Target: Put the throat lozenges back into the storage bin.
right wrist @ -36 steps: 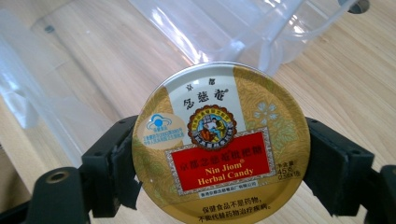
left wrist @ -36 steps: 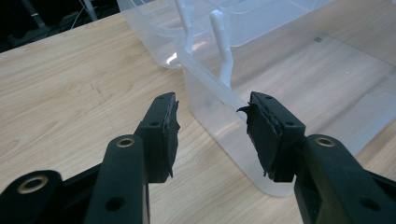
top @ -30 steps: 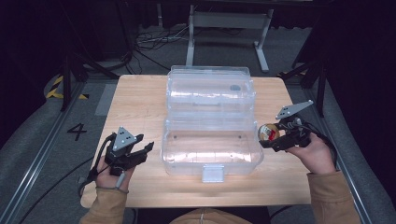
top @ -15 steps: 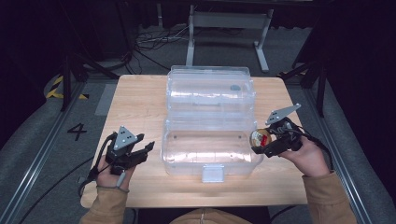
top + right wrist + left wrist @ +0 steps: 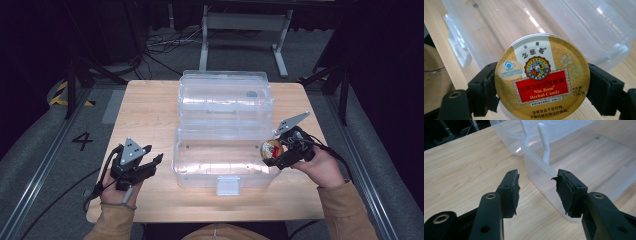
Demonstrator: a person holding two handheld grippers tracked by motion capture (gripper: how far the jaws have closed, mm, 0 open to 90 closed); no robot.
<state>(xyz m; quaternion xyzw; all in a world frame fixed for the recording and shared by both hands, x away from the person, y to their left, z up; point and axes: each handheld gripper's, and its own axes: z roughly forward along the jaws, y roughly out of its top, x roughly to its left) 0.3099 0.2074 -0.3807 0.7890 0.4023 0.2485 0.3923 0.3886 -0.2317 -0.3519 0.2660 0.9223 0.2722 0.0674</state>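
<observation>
Open clear box (image 5: 225, 150) lies between both tongs.

In the right gripper view, the bottom of the candy tin (image 5: 541, 77) is cut off by the picture's lower edge, and its two sides hide behind the black pads of the right tongs (image 5: 541, 92). The smallest print on its lid is too tiny to read. In the high view, the tin (image 5: 272, 149) is small and partly hidden by the tongs. The clear box (image 5: 579, 162) runs off the left gripper view's top and right edges.
</observation>
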